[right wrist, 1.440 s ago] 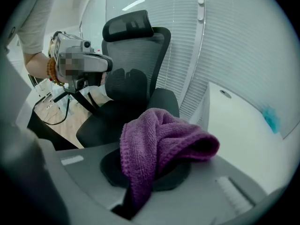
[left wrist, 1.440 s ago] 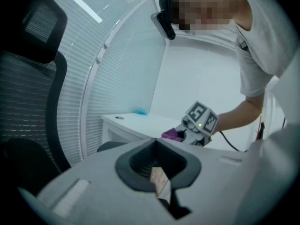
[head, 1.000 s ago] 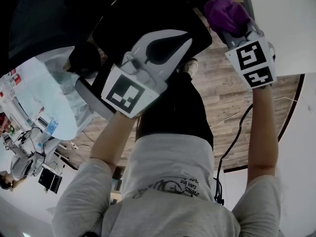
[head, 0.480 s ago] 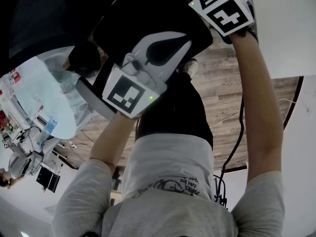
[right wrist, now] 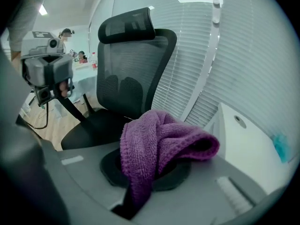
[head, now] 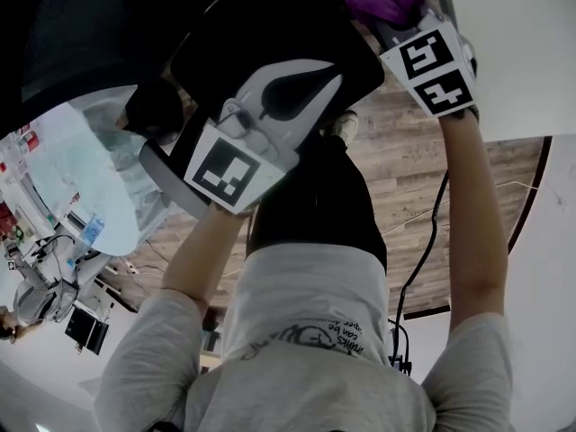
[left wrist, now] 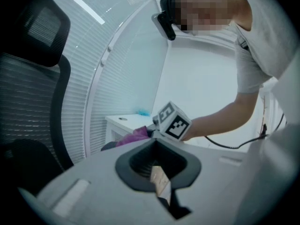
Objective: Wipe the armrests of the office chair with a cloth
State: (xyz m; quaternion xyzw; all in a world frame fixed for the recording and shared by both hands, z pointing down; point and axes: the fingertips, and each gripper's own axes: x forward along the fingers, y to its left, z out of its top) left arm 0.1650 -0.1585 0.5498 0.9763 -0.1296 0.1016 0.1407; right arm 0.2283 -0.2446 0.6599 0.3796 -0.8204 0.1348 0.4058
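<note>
Right gripper view shows the purple cloth [right wrist: 159, 144] bunched and clamped between the jaws of the right gripper [head: 400, 27], which are closed on it. Its loose folds spill over the front of the tool. Beyond the cloth stands the office chair [right wrist: 131, 74], with its mesh back, headrest and seat in plain sight. The cloth is on the chair's right-hand side as seen from here, towards the window blinds.

In the left gripper view the cloth lies on or just over a dark rounded shape [left wrist: 108, 146] low beside the chair. This is probably an armrest, though the shape is too small to be sure and contact cannot be confirmed. In the head view the cloth is at the edge of the chair's black mass.

The left gripper [left wrist: 160, 182] has its jaws together with nothing between them. It is held off to the other side of the chair, facing across the seat and taking no part in the wiping.

As a judgement, the wipe of one armrest is under way or just starting. No dust, streak or damp mark shows on the chair, so how much of that armrest is done cannot be read. The armrest on the far side of the chair from the cloth appears to be still left to wipe.
</note>
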